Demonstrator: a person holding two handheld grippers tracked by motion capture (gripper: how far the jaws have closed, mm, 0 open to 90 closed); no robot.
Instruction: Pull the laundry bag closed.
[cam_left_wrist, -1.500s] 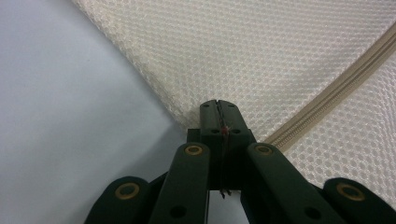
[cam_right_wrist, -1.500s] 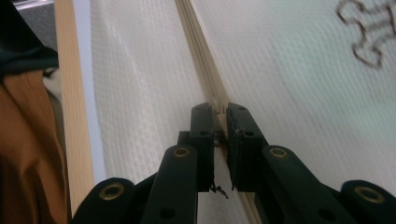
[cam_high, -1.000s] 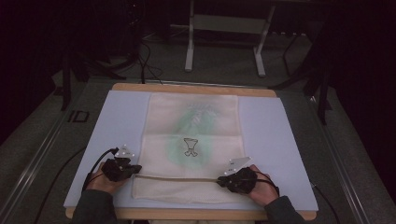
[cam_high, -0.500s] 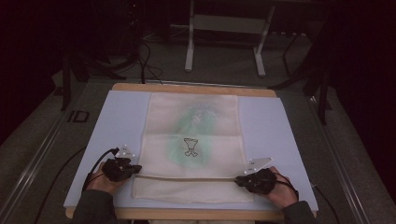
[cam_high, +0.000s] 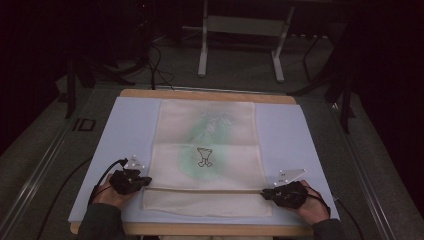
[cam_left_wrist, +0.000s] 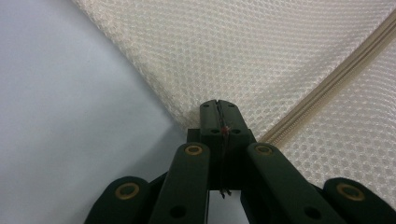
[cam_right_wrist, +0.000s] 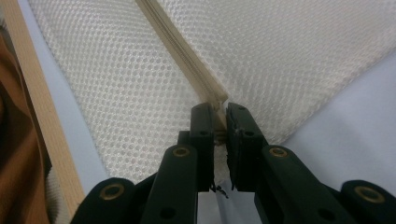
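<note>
Since a second ago, my right gripper (cam_high: 267, 193) has slid toward the lower right of the high view, fingers clamped on the zipper (cam_right_wrist: 187, 58) end of the cream honeycomb-mesh bag (cam_high: 207, 150). Left gripper (cam_high: 146, 181) holds place, fingers pinched on the bag's edge, flat on the pale blue counter (cam_high: 130, 125).

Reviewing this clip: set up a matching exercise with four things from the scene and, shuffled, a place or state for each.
1. left gripper
2. right gripper
3. mesh bag
4. table

A. spread flat, zipper running across it
B. shut on the bag's right edge, at the zipper's end
C. covered in pale blue, wooden rim
D. shut on the bag's left edge

Pairs: 1-D, 2-B, 3-A, 4-C
</note>
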